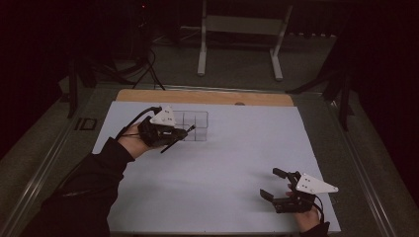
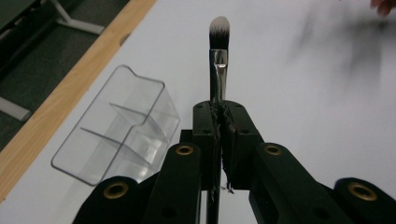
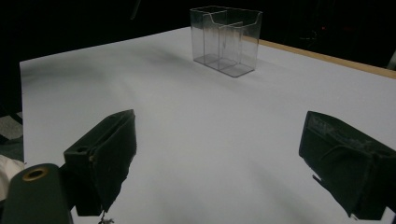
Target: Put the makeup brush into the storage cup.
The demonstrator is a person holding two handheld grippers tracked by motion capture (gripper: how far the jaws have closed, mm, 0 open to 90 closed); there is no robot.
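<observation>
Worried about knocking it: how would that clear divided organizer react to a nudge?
The clear organizer looks like thin, empty plastic, so probably light and apt to slide on the smooth table. Standing tall and narrow, it may tip if bumped high.

White mat [image 1: 222,173] on wood tbl [image 1: 207,96]; behind it, grey stand legs [image 1: 201,49] & cables [image 1: 148,69] on floor.

The clear organizer [image 1: 193,126] alone stands on the white mat [image 1: 237,163]; every side around it lies open.
</observation>
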